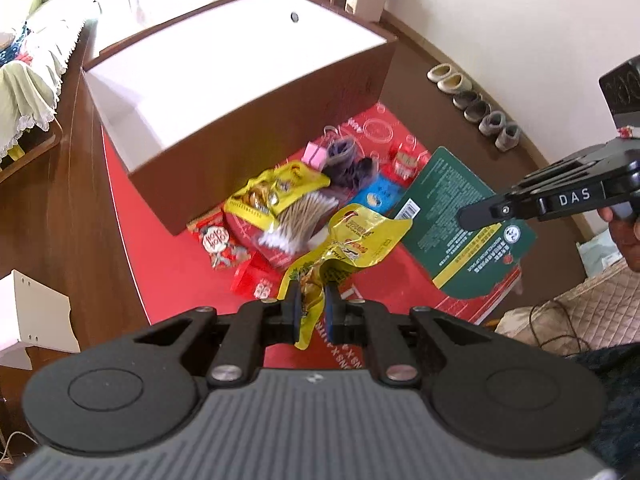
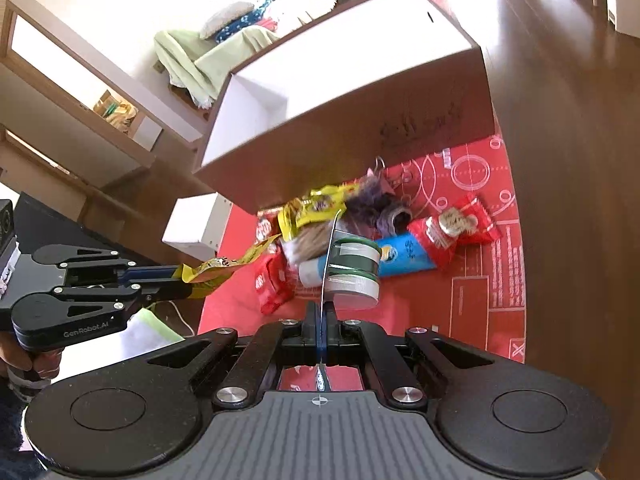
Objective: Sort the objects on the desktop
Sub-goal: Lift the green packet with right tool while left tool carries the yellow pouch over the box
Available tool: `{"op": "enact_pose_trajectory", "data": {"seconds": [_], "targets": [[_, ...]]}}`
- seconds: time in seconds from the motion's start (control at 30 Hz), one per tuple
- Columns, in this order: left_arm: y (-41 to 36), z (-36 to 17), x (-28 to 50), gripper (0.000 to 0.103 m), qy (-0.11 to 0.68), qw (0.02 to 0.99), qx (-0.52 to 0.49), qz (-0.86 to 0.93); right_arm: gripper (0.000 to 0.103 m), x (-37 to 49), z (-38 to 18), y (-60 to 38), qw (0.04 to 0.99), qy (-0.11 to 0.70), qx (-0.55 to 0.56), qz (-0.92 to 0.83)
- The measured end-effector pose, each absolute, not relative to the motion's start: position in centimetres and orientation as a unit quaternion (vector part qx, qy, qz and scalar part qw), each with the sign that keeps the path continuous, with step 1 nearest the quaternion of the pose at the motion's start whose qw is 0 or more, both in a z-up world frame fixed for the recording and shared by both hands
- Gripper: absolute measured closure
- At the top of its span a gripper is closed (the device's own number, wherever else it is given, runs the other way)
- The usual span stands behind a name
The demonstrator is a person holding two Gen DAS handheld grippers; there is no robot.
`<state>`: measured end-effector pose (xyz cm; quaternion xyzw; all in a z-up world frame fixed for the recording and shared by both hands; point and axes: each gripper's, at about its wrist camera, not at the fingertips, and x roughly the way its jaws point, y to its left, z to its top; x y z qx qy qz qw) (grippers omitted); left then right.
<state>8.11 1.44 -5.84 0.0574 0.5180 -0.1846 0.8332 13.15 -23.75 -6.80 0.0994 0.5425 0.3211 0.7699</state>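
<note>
Desktop objects lie heaped on the red mat (image 1: 168, 248) in the middle of the left wrist view, just below the big brown box (image 1: 224, 80) with its white inside, which fills the upper centre. The left gripper (image 1: 311, 300) pinches a crumpled yellow wrapper (image 1: 352, 240) between its jaws, lifted above the pile. The right gripper (image 2: 320, 316), low centre in its own view, has its jaws pressed onto the thin edge of a green card pack (image 1: 456, 220); that view shows the pack edge-on, with its tape rolls (image 2: 354, 268) bulging to the right.

Both items look bound for the box, though the pictures do not settle that. To do it well, keep each pinch firm, lift high enough to pass the near wall, and keep the two grippers apart. The wrapper is limp and may snag the cotton swabs (image 1: 296, 220); the card hangs heavy on one side and could twist.
</note>
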Motion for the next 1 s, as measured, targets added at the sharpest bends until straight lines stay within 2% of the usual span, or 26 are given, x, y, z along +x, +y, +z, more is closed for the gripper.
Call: {"op": "enact_pose_trajectory", "data": {"seconds": [0.4,1.0], "targets": [[1.1,-2.7,10.0,0.094,0.483,0.857,0.053,-0.169,0.103,15.6,-3.1,-23.3,0.773,0.522,0.102,0.347],[3.1,1.6,16.3,0.094,0.437,0.889,0.06,-0.125,0.103,23.8,2.6,-19.3,0.792,0.461,0.09,0.39]]}}
